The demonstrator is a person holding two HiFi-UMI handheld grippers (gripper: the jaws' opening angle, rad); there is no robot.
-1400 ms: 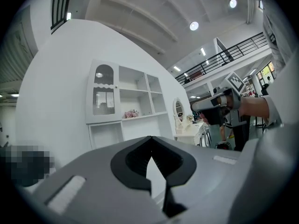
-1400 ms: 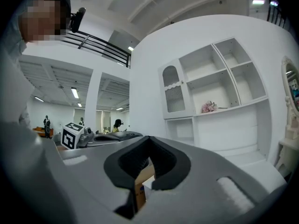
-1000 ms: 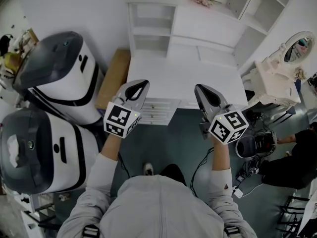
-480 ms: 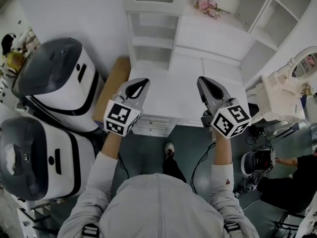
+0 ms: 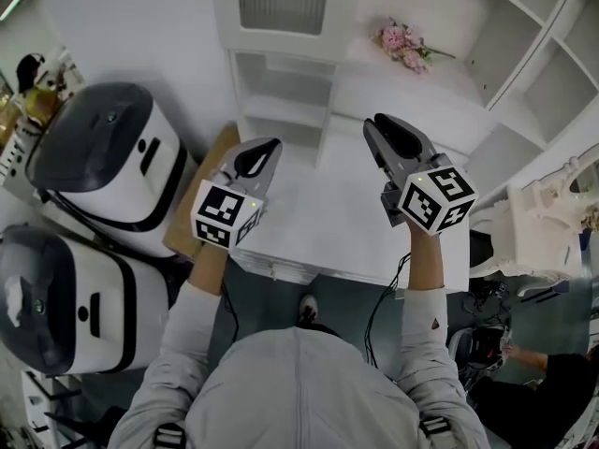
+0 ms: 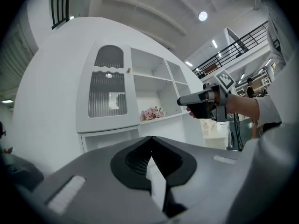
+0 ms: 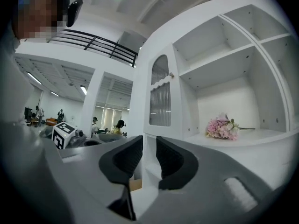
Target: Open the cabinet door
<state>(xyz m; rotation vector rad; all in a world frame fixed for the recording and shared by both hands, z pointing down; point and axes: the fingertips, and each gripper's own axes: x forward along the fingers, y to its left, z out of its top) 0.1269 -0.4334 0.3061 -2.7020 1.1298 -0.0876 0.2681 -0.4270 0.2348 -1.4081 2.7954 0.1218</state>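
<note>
Now both grippers are held level, aimed at the closed cabinet door (image 5: 279, 3) and well short of it. The left gripper (image 5: 265, 148) has its fingers (image 6: 133, 160) pressed together, empty. The right gripper (image 5: 377, 124) has fingers (image 7: 122, 157) that have just been opening; they are spread, with nothing between them.

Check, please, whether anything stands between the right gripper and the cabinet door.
Nothing visible does. The right gripper, its jaws just opening and empty, faces the closed cabinet door across open air; the pink flowers lie on a shelf off to the right.
</note>
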